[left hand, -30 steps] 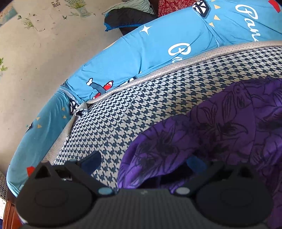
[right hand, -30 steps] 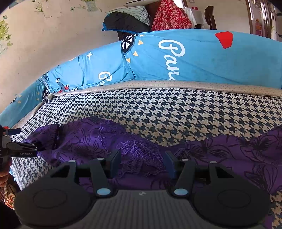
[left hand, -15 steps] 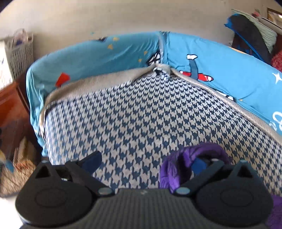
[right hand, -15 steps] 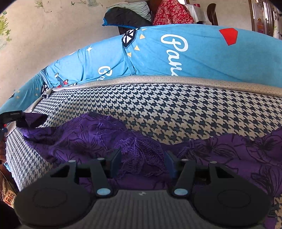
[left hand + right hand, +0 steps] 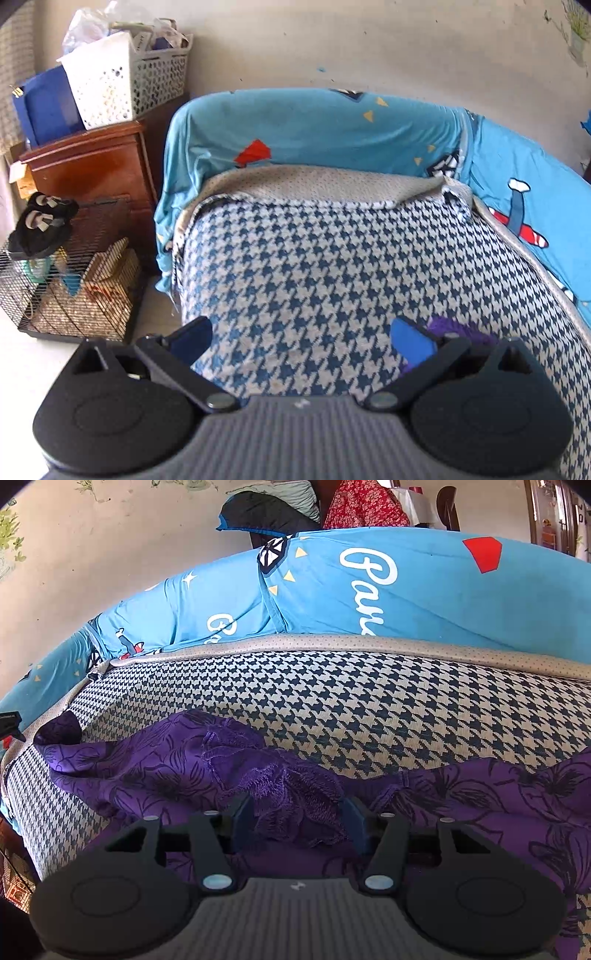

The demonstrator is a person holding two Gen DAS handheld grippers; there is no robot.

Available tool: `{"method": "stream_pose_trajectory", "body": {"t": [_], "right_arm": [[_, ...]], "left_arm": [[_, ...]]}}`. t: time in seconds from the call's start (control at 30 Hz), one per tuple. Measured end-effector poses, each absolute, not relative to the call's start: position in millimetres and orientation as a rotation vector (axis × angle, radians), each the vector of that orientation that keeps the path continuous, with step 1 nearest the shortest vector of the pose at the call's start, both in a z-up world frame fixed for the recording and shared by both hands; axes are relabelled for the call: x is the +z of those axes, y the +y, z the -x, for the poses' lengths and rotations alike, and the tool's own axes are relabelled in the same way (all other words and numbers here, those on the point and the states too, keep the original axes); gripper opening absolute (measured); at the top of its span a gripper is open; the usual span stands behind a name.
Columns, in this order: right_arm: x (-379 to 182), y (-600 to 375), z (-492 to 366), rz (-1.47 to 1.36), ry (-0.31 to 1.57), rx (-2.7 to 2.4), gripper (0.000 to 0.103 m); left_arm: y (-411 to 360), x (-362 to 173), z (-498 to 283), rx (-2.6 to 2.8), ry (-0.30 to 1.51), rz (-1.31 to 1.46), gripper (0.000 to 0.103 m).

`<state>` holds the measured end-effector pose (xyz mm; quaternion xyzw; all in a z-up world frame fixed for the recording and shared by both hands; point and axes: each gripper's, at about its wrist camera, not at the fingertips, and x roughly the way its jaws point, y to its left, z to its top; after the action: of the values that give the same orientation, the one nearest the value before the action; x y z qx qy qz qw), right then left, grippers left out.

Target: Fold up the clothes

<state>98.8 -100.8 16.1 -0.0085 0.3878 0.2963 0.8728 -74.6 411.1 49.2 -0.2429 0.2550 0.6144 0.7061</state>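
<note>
The left gripper (image 5: 299, 338) is held wide, with nothing between its blue fingers (image 5: 412, 341); a small bit of the purple garment (image 5: 155, 771) is seen just behind the right-hand finger, touching or not cannot be told. The right gripper (image 5: 297, 821) is held about half apart, and a bunched purple fold is seen between its fingers, though a real pinch cannot be told. The garment is spread in wrinkles along the near edge of the checked sofa seat (image 5: 332, 705), with one end raised near the seat's left corner. No neat fold is seen. A flattening or gathering step is guessed. Next, an edge needs to be pinched and laid over.
</note>
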Motion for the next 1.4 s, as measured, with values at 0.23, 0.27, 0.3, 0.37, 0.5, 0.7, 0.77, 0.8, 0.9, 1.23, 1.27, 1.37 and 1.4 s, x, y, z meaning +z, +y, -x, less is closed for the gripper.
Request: {"method": "stream_pose_trajectory", "body": {"t": [0.23,0.27,0.3,0.37,0.5,0.7,0.77,0.8,0.9,1.23,1.27,1.37,1.4], "right_arm": [[15,-100,-93,0.033,0.806,0.646,0.053],[16,-100,-92,0.034,0.801,0.652,0.053],[16,-101,-91,0.035,0.796,0.657,0.053],[17,-102,-88,0.037,0.786,0.669,0.053],[19,-104,-83,0.039,0.768,0.692,0.053],[14,-105,-80,0.065,0.792,0.716,0.053],[12,-106,-78,0.063,0.806,0.736,0.053],[10,-107,-78,0.059,0.815,0.747,0.053],[4,-109,-76,0.056,0.851,0.775,0.053],[-15,-98,-56,0.214,0.902,0.836,0.054],[-15,-98,-55,0.215,0.908,0.844,0.054],[-14,-100,-54,0.214,0.913,0.859,0.055],[-12,-101,-55,0.210,0.914,0.864,0.055]], "left_arm": [[386,68,67,1.316,0.516,0.423,0.103],[377,72,61,1.280,0.514,0.387,0.103],[367,75,55,1.227,0.509,0.361,0.103],[347,78,43,1.110,0.511,0.341,0.103],[301,73,8,0.827,0.589,0.303,0.103],[221,53,-41,0.521,0.722,0.201,0.103],[194,49,-52,0.436,0.757,0.152,0.103],[180,47,-56,0.406,0.769,0.120,0.103],[144,40,-64,0.337,0.782,0.039,0.103],[84,21,-84,0.225,0.835,0.005,0.103],[81,19,-86,0.217,0.845,0.008,0.103],[75,5,-93,0.224,0.915,-0.039,0.103],[73,-2,-94,0.240,0.944,-0.069,0.103]]}}
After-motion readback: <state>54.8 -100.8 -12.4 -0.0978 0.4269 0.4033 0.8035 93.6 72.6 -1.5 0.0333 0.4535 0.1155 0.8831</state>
